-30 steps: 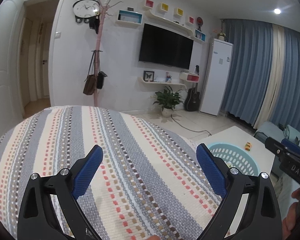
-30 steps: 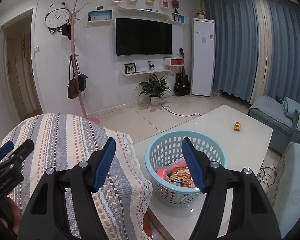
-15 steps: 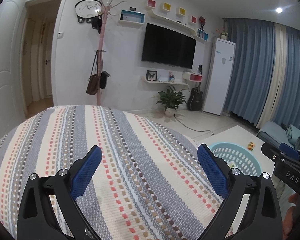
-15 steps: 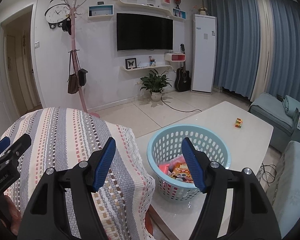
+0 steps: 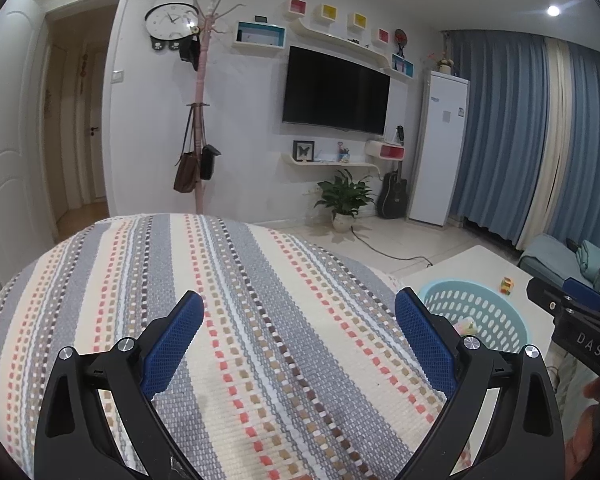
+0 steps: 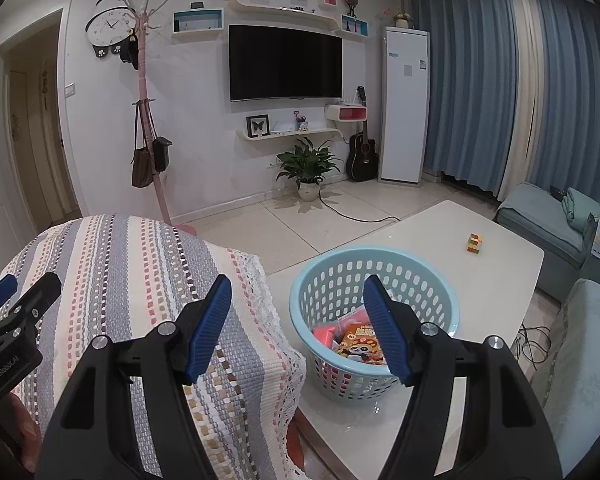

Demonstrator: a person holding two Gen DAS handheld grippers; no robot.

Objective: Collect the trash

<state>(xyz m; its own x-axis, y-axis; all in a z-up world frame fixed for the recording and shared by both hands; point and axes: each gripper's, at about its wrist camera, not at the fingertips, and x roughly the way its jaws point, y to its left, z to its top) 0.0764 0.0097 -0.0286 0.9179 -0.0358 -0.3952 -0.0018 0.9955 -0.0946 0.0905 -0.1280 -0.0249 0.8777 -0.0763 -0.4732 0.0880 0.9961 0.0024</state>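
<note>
A light blue basket [image 6: 374, 276] stands on the white coffee table [image 6: 428, 232] with colourful snack wrappers [image 6: 358, 340] inside. My right gripper [image 6: 296, 292] hovers open above the gap between the striped cover and the basket, nothing between its blue pads. My left gripper [image 5: 298, 306] is open over the striped cover [image 5: 228, 312], also holding nothing. The basket [image 5: 476, 312] shows at the right of the left wrist view, with the right gripper's body beside it. No loose trash lies on the cover.
A small multicoloured cube [image 6: 475, 243] sits on the far part of the table. A teal sofa [image 6: 540, 216] lines the right side. A coat rack [image 6: 146, 128], a potted plant [image 6: 308, 168] and a cable on the floor stand by the TV wall.
Both views have shifted only slightly. The grippers stay open and in place.
</note>
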